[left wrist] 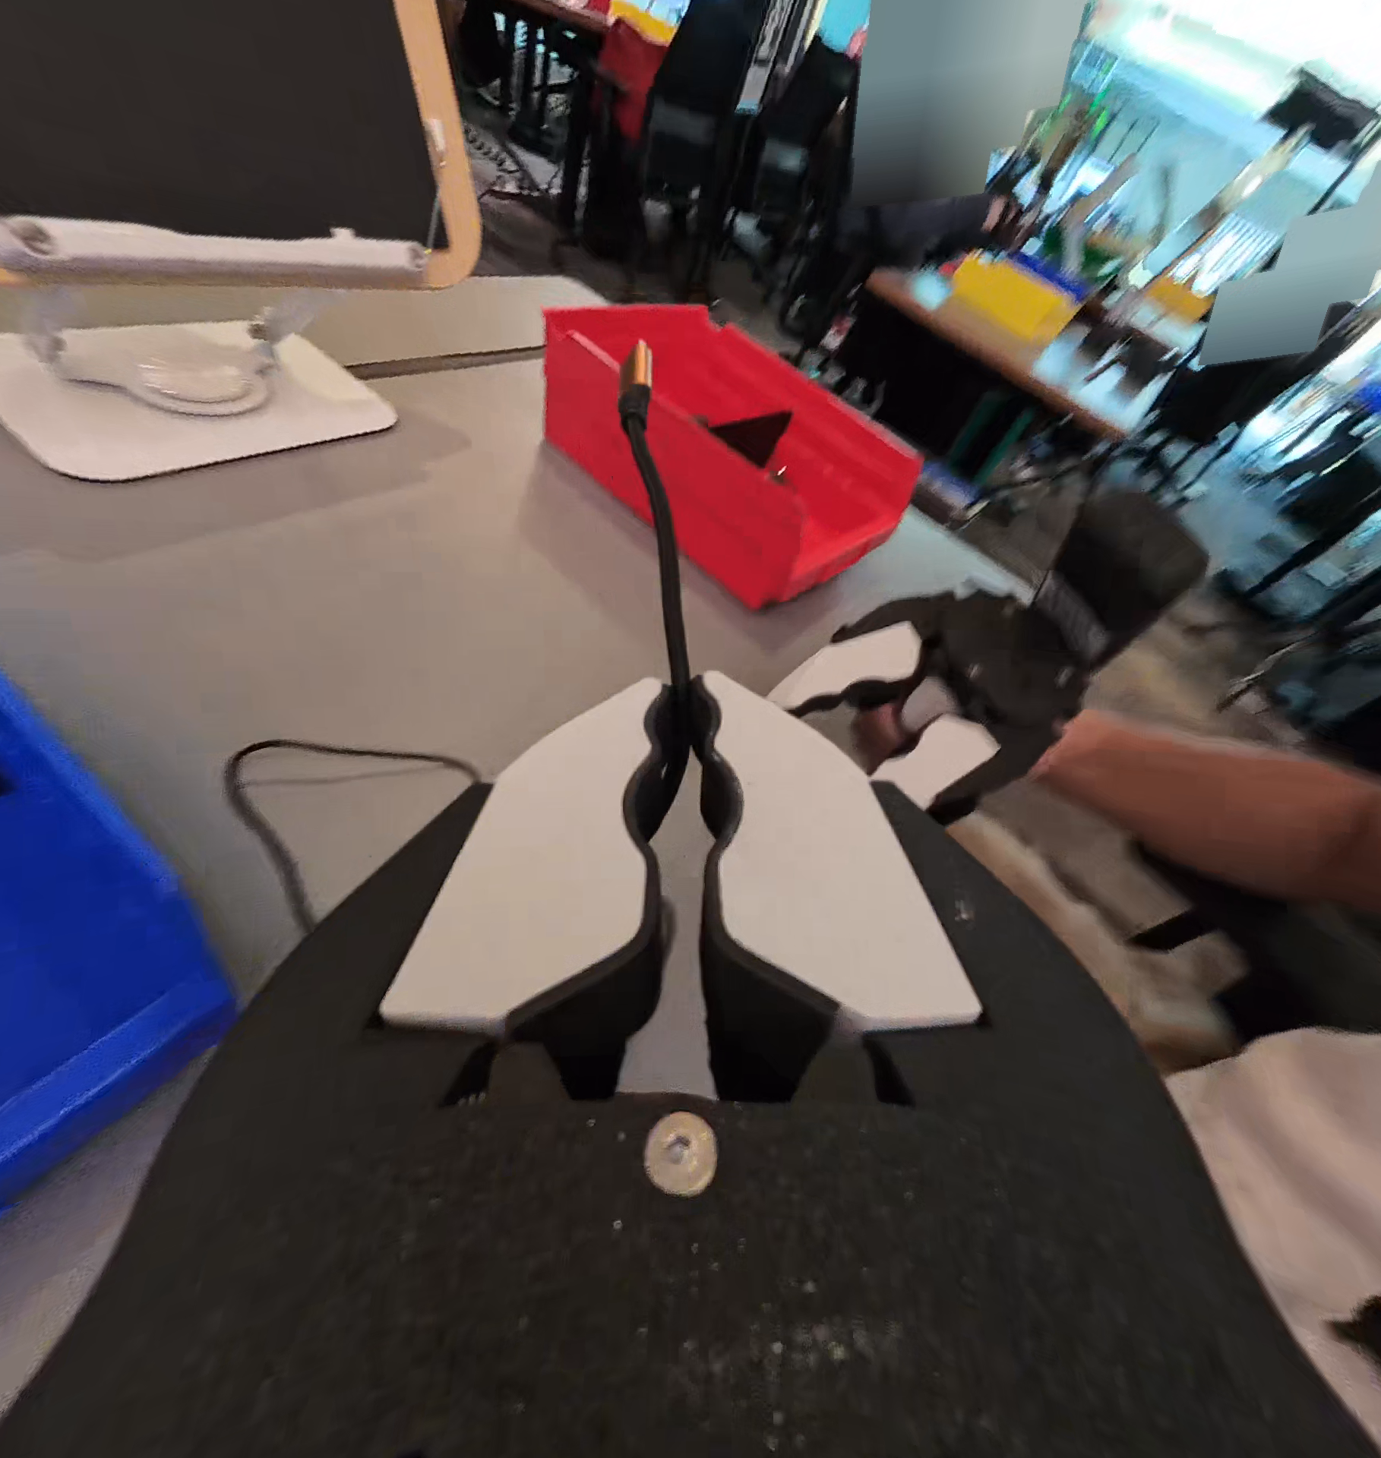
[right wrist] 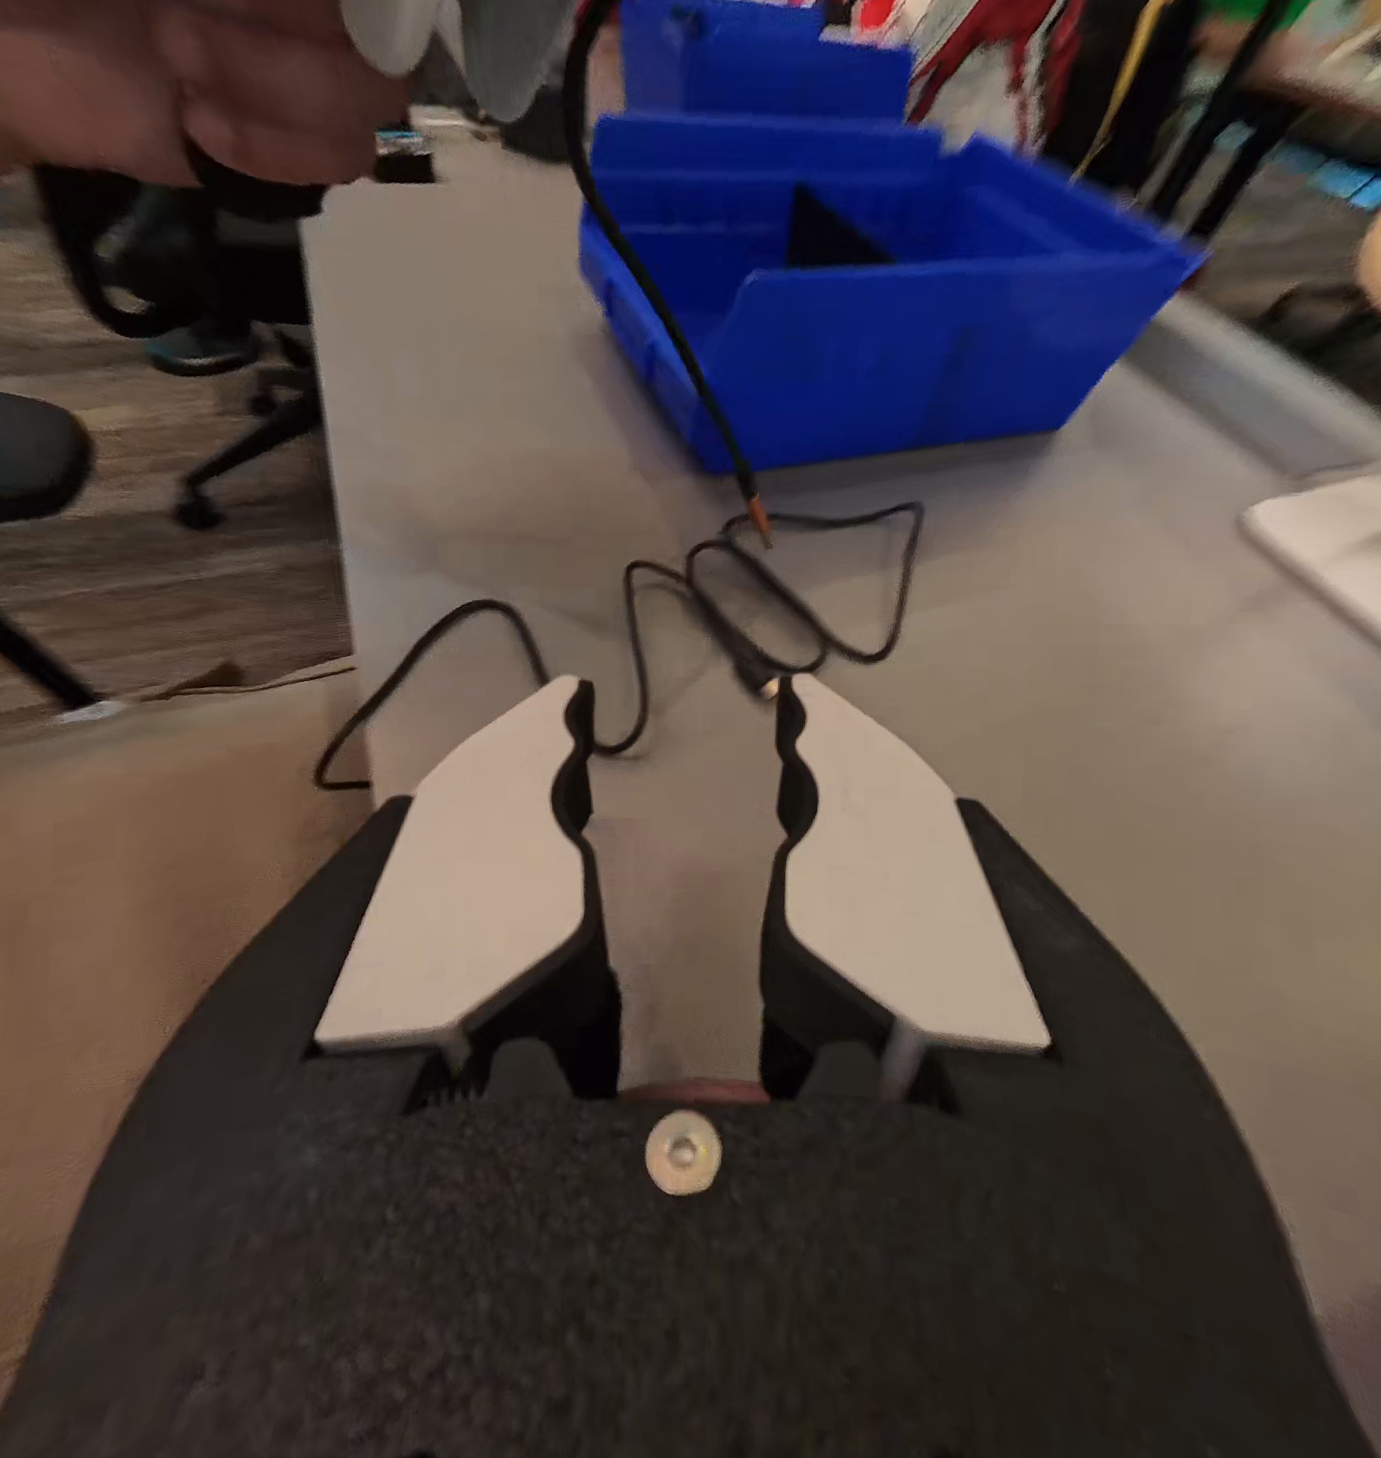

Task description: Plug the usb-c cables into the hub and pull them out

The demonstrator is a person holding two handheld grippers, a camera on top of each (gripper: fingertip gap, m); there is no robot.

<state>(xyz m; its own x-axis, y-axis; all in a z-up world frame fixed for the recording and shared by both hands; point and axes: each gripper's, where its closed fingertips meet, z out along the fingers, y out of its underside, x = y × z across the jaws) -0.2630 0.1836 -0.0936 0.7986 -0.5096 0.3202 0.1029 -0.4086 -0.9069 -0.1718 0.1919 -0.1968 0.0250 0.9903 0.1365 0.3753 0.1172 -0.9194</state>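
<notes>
My left gripper (left wrist: 683, 690) is shut on a black USB-C cable (left wrist: 664, 536), held above the grey table. The cable sticks up from the fingertips and ends in a gold-coloured plug (left wrist: 638, 367). In the right wrist view the same cable (right wrist: 640, 260) hangs down from the left gripper at the top, its plug (right wrist: 757, 517) just above the table. My right gripper (right wrist: 683, 698) is open and empty, low over the table. A second thin black cable (right wrist: 758, 607) lies in loops ahead of it, its plug end (right wrist: 762, 685) close to the right fingertip. No hub is in view.
A red bin (left wrist: 750, 465) stands on the table (left wrist: 356, 631) beyond the left gripper. A blue bin (right wrist: 869, 315) stands ahead of the right gripper and at the left in the left wrist view (left wrist: 56, 947). A white stand (left wrist: 174, 394) holds a screen at the back left. The table edge drops to floor and chairs (right wrist: 198, 355). Across from one pair of fingers to the other is roughly 15 cm.
</notes>
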